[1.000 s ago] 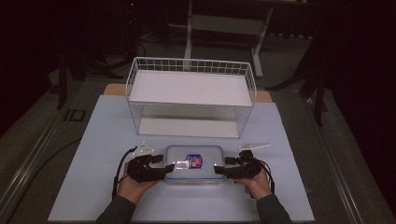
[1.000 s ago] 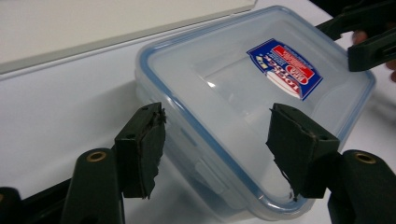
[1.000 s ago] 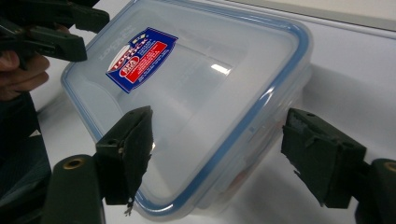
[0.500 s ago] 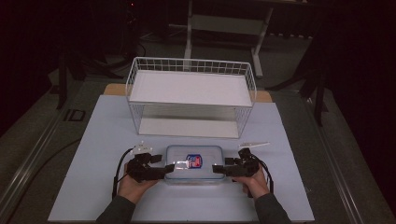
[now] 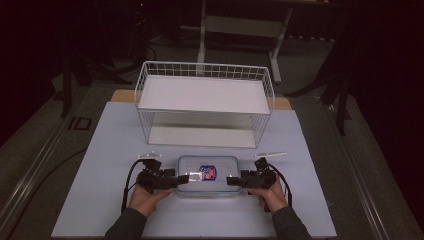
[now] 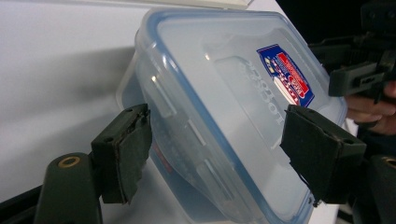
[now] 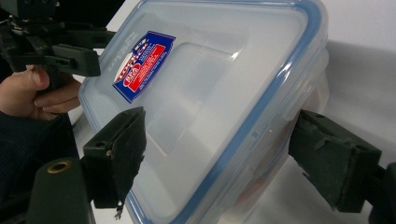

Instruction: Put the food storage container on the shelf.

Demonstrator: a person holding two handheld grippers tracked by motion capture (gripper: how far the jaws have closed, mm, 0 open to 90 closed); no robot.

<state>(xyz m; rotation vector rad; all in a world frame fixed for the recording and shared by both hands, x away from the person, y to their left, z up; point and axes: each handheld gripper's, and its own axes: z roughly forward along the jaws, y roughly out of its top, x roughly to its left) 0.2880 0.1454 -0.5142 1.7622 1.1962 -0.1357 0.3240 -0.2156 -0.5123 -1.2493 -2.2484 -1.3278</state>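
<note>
Clear plastic, blue-rimmed, the box [image 5: 207,175] sits on the pale mat [image 5: 100,150] just in front of the wire rack [image 5: 205,102], lid on, with a red-and-blue label [image 5: 208,172] on the lid. It serves as the landmark here.

Left of the box, the left gripper [image 5: 181,179] lies level in the person's left hand [image 5: 145,199], its tips at the box's left end. In the left gripper view, the jaws have just been opening and now stand wide and released: the end of the box [image 6: 224,107] lies between them, one pad [image 6: 125,149] low beside the box's wall and the other over the lid, and neither appears to press on it. A black cable [image 5: 127,182] loops from this gripper toward the near edge of the mat.

Right of the box, the right gripper [image 5: 231,181] mirrors it in the right hand [image 5: 272,196], tips at the box's right end. The right gripper view shows its jaws spread and released too, the box [image 7: 210,93] between them, one pad [image 7: 122,149] over the lid and the other out past the rim. Across the lid in that view, beyond the label [image 7: 142,63], the left gripper [image 7: 74,60] and its hand [image 7: 37,93] face it.

Behind the box, the rack stands with a white shelf [image 5: 202,94] on top and an open level beneath.
</note>
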